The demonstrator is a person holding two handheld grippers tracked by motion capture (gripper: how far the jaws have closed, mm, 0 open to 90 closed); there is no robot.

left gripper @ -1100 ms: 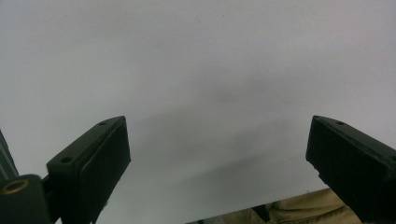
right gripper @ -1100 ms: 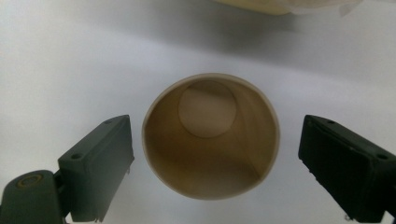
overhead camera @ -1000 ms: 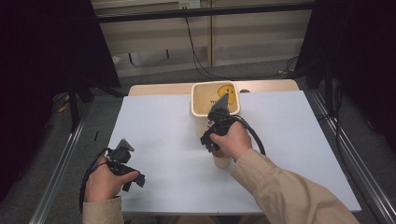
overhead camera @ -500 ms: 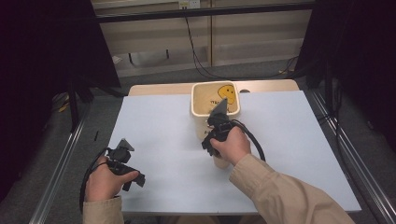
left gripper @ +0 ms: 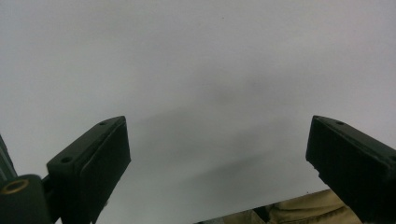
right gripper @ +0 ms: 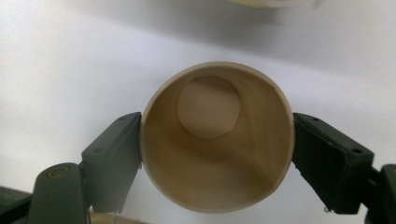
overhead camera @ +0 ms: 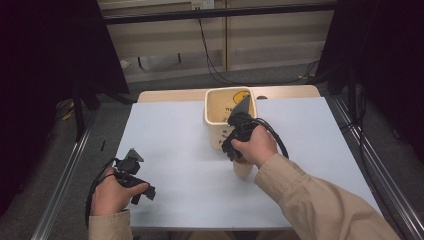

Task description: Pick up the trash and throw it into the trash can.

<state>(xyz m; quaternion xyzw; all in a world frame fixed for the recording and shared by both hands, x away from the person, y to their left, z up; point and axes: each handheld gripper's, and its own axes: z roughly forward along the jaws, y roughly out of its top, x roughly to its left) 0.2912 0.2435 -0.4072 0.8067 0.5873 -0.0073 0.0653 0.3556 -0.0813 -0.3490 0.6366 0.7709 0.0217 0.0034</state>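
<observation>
Paper cup [right gripper: 217, 137] mostly hidden under the right hand [overhead camera: 256, 146] near the table's [overhead camera: 175, 150] middle, right gripper [right gripper: 217, 140] just closed onto it, lifted slightly since, left gripper [left gripper: 217, 154] wide open, empty, near the front-left corner.

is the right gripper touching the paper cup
Touching: in the right gripper view, the right gripper has both pads pressed against the sides of the paper cup.

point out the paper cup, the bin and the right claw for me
paper cup [right gripper: 217, 154], right gripper view, on its inner wall
bin [overhead camera: 218, 108], high view, on its inner left wall
right claw [right gripper: 217, 140], right gripper view, midway between its two pads, which press on the cup's sides
</observation>
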